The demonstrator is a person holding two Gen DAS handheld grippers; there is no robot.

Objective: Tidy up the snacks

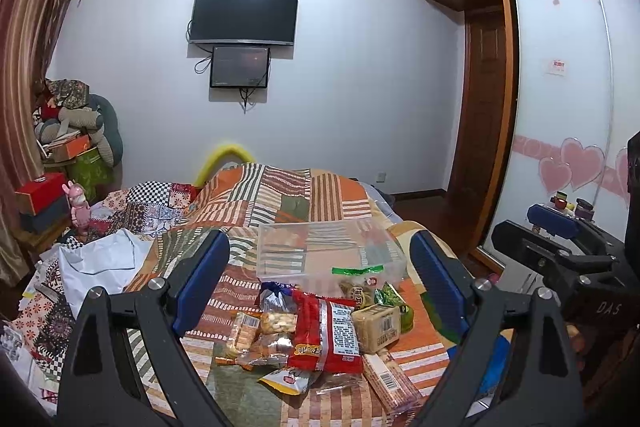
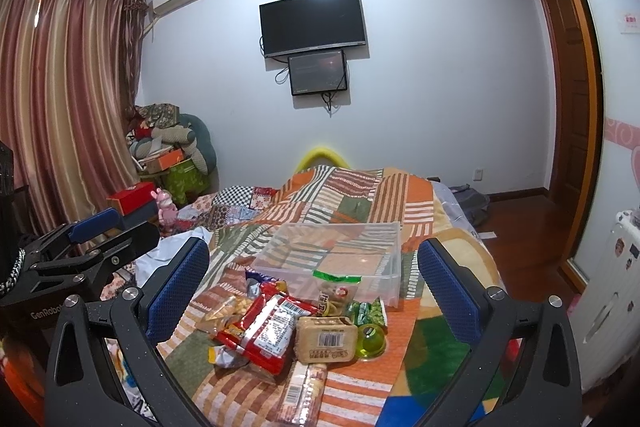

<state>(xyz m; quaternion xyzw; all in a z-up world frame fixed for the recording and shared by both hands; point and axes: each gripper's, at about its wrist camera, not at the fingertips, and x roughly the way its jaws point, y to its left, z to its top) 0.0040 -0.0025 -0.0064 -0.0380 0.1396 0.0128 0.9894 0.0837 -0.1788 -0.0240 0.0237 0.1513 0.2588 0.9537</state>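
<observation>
The task stands at its opening step: no snack is in the clear plastic bin [image 2: 336, 255], and the whole snack pile [image 1: 320, 335] lies loose on the patchwork quilt [image 1: 280, 195], just in front of the bin's near wall. The left gripper [image 1: 320, 279] hovers above the pile with its jaws spread wide and nothing between them; the right gripper [image 2: 314, 291] does likewise, wide and empty, and appears at the right edge of the left wrist view. The pile comprises a red packet [image 1: 328, 335] on top at centre, a tan barcoded cake pack [image 2: 326, 339] touching its right side, a long wafer pack [image 2: 302, 391] nearest the cameras, a green jelly cup [image 2: 371, 341] at the right, and a green-topped bag [image 2: 334, 287] leaning against the bin wall. The next move probably calls for one gripper to descend on an uppermost item, the red packet or the cake pack, closing across its narrow dimension, then lifting it over the bin's near rim. The packets overlap, so a low grasp risks dragging neighbours. The bin is open-topped with free room above. The bed edge falls away to the wooden floor [image 2: 520, 227] on the right, near the jelly cup; rumpled white cloth [image 1: 104, 259] crowds the left side.
</observation>
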